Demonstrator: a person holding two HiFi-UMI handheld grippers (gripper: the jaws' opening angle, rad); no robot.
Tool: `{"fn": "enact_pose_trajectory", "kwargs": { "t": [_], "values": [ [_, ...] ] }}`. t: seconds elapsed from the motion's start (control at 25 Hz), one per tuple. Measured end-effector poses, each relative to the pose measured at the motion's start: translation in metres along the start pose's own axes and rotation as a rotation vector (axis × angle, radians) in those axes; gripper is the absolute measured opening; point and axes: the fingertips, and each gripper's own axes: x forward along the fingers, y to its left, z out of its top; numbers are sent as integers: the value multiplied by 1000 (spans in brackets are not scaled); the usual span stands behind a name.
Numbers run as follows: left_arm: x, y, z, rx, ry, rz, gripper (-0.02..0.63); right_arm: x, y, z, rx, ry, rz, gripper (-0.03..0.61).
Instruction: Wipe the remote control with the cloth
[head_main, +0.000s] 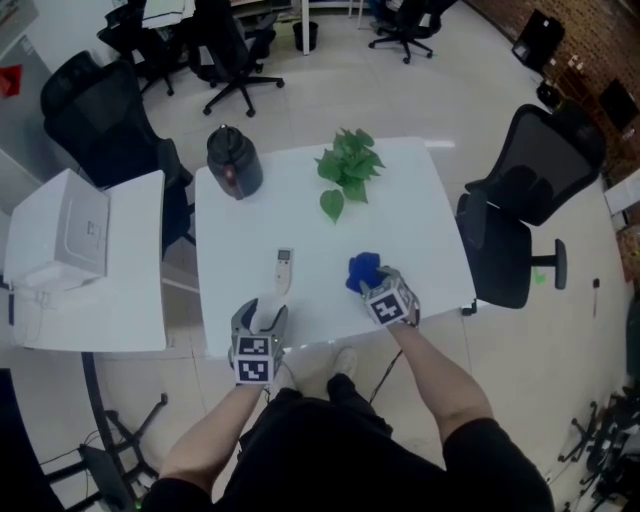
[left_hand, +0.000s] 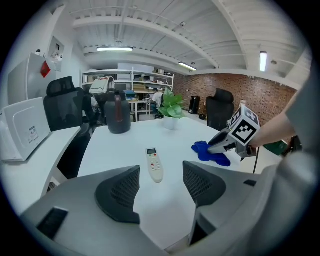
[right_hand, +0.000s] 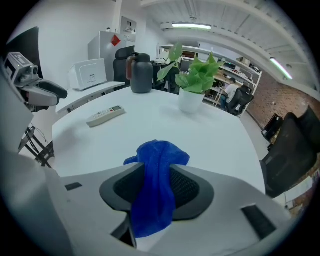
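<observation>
The white remote control (head_main: 285, 270) lies flat on the white table (head_main: 420, 200), left of centre. In the left gripper view the remote (left_hand: 154, 164) rests just ahead of my left gripper (left_hand: 161, 187), whose jaws stand apart with nothing between them. A blue cloth (right_hand: 157, 175) is bunched between the pads of my right gripper (right_hand: 156, 187), and its front end touches the table. From the head view, the cloth (head_main: 362, 270) and right gripper (head_main: 375, 282) sit to the right of the remote, near the front edge. The left gripper (head_main: 260, 318) is at the front edge.
A potted green plant (head_main: 347, 168) and a dark jug (head_main: 233, 162) stand at the table's far side. A white box (head_main: 65, 225) sits on a side table to the left. A black office chair (head_main: 530, 190) stands at the right edge.
</observation>
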Motion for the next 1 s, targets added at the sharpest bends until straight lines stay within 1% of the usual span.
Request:
{"fn": "enact_pose_trajectory", "kwargs": {
  "t": [0.12, 0.24, 0.4, 0.52, 0.6, 0.76, 0.8, 0.88, 0.92, 1.0],
  "values": [
    [-9, 0, 10, 20, -37, -37, 276, -24, -1, 7, 39, -61, -22, 167],
    [-23, 0, 27, 60, -88, -84, 276, -60, 4, 20, 86, -147, -60, 167],
    [-49, -3, 56, 108, -163, -169, 275, -115, 31, 46, 151, -267, -85, 167],
    [-71, -8, 77, 140, -213, -235, 275, -157, 59, 68, 181, -357, -89, 167],
    [-88, -14, 90, 156, -244, -272, 275, -182, 78, 78, 185, -407, -81, 167],
    [-125, -38, 106, 180, -287, -347, 271, -228, 115, 91, 181, -497, -33, 167],
    [-134, -47, 108, 198, -298, -361, 256, -238, 122, 92, 173, -519, -22, 167],
    [-150, -64, 109, 238, -321, -385, 250, -260, 129, 92, 155, -562, -3, 167],
    [-157, -72, 108, 253, -335, -392, 234, -271, 131, 92, 148, -586, 7, 167],
    [-170, -85, 107, 260, -360, -391, 213, -290, 134, 91, 130, -634, 29, 166]
  ]
}}
